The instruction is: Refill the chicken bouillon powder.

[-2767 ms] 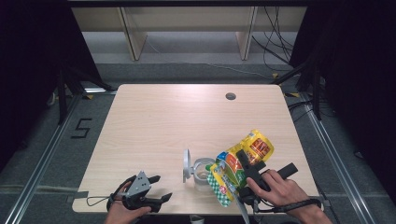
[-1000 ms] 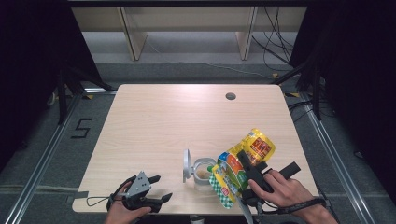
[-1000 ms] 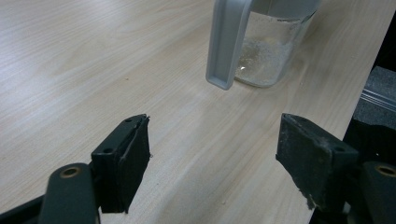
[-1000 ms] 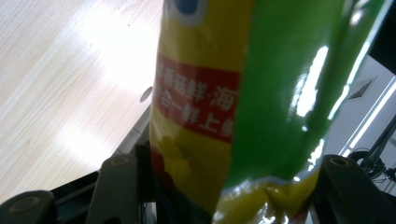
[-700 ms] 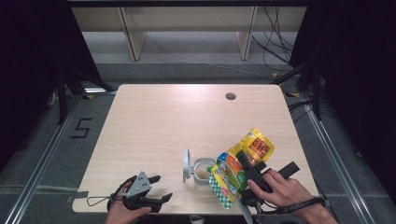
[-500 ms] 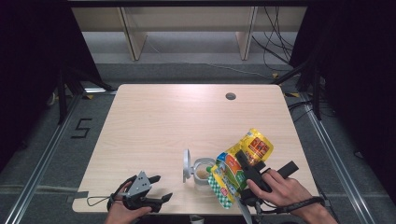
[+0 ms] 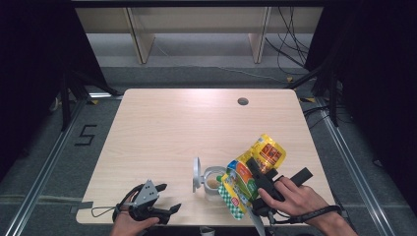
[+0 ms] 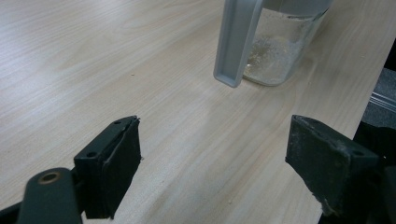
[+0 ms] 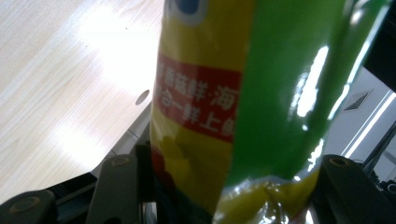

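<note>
Dark room all round, black drapes on both sides, grey floor (image 7: 59, 147) underneath with a metal rail running along each side and a "5" marked on it well out beyond the left gripper. Past the far edge of the table stands a pale wooden shelf frame (image 7: 196, 29), and a bundle of cables (image 7: 290, 54) trails across the floor, far ahead of the right gripper.

The table (image 7: 187, 128) is light wood grain, wide and mostly bare, with a round cable hole (image 7: 243, 101) near its far edge, well ahead of the right gripper.

Now to the near edge. The right gripper (image 7: 255, 179) has hold of a bright green and yellow snack bag (image 7: 251, 172), jaws clamped across it; in the right gripper view the foil (image 9: 243, 93) bulges up right between the two jaws, red label showing. The bag hangs tilted, its lower end just beside the jar.

That clear jar (image 7: 214, 181) stands on the table just left of the right gripper, pale powder in the bottom, its grey hinged lid (image 7: 196, 173) flipped up on the left side.

The left gripper (image 7: 164, 199) rests at the near edge, jaws wide and just opening further, nothing between them but bare wood; the jar (image 8: 280, 51) sits ahead of it and a little to the right.
</note>
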The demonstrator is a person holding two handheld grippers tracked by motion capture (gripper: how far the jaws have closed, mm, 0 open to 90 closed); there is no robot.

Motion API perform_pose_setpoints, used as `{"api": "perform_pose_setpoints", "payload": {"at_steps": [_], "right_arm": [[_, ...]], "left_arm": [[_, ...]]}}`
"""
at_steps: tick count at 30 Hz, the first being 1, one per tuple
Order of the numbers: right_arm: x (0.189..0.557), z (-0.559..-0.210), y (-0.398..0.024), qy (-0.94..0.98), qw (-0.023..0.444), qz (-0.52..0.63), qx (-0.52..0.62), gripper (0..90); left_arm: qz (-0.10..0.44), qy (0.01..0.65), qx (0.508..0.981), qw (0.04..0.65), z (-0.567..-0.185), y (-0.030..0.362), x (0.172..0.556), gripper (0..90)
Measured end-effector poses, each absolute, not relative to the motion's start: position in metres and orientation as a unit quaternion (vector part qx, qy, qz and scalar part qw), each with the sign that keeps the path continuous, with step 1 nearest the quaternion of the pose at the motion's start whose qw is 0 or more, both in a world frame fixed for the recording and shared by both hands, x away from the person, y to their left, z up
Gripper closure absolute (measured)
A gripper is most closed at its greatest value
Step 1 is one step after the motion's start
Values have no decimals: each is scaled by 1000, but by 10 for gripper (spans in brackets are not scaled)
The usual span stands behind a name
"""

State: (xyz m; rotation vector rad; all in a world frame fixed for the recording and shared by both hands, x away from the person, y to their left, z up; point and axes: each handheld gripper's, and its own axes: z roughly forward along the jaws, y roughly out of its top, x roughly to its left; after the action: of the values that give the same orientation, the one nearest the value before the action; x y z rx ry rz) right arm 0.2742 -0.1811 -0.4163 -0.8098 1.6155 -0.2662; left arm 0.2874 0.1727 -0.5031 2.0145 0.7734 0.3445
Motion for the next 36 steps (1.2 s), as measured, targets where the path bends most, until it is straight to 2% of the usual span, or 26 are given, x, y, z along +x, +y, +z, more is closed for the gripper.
{"api": "perform_pose_setpoints", "payload": {"at_steps": [3,36], "right_arm": [[275,-412,-180,684,612,-128,-377,476],[274,-409,-179,686,610,-125,-376,484]], "left_arm": [[140,314,818,461,-503,172,287,174],[148,313,821,454,-502,173,289,176]]}}
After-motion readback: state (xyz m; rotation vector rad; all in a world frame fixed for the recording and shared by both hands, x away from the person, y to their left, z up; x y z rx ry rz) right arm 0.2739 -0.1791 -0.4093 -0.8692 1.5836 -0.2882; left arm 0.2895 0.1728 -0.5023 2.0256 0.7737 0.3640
